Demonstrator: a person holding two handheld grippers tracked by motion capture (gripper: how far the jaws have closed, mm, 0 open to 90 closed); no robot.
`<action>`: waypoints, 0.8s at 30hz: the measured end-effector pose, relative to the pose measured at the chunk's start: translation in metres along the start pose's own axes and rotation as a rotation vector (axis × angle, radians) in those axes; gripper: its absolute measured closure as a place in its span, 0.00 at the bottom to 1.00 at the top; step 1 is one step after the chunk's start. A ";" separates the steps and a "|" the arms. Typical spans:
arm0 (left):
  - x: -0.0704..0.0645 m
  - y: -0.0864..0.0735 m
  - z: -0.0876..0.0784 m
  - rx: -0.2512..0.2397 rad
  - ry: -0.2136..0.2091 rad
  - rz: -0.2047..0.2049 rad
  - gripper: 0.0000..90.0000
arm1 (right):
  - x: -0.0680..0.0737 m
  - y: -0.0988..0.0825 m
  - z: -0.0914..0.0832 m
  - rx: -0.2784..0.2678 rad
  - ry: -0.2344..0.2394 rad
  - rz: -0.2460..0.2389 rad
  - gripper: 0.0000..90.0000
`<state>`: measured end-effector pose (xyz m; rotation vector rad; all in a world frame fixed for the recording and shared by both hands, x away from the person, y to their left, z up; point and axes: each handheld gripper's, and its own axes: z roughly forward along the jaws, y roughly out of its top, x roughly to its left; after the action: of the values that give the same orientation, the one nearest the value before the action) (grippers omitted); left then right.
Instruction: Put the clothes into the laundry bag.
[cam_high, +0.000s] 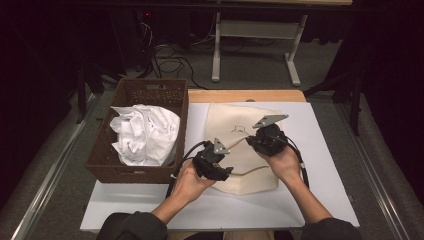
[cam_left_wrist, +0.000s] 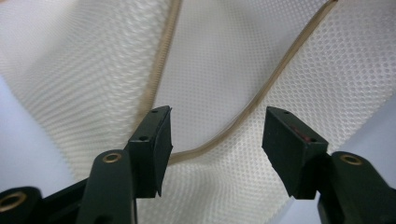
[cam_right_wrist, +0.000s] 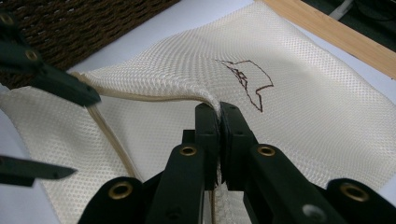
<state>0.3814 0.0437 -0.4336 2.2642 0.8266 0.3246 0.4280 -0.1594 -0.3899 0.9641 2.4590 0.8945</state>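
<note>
A cream mesh cloth (cam_high: 227, 117) with a small dark outline print (cam_right_wrist: 250, 81) lies on the white board (cam_high: 315, 150). My right gripper (cam_right_wrist: 219, 112) is shut on a raised fold of the cloth, at its tan piped edge; in the high view the right gripper (cam_high: 254, 142) sits over the cloth's middle. My left gripper (cam_left_wrist: 217, 140) hangs open just above the cloth (cam_left_wrist: 224, 60), with the curved piping (cam_left_wrist: 275, 77) running beneath the gap and nothing pressed by its pads. The left gripper (cam_high: 222, 172) is over the cloth's near left part, and its jaws also appear in the right gripper view.
A dark wicker basket (cam_high: 150, 92) stands at the left of the board with crumpled white cloth (cam_high: 145, 132) in it. A wooden table edge (cam_high: 240, 95) runs behind the board. Cables and a table frame lie on the floor beyond.
</note>
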 end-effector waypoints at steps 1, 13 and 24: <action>0.000 0.000 0.000 0.000 0.000 0.000 0.46 | 0.000 0.000 0.000 0.000 0.000 0.000 0.98; 0.016 -0.003 -0.025 0.015 0.058 0.009 0.43 | 0.001 0.000 0.005 0.006 0.003 -0.007 0.98; 0.040 -0.009 -0.062 -0.040 0.129 -0.031 0.46 | 0.001 -0.001 0.006 0.013 0.015 -0.005 0.98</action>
<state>0.3805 0.1070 -0.3948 2.2089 0.9123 0.4722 0.4297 -0.1564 -0.3951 0.9586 2.4815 0.8882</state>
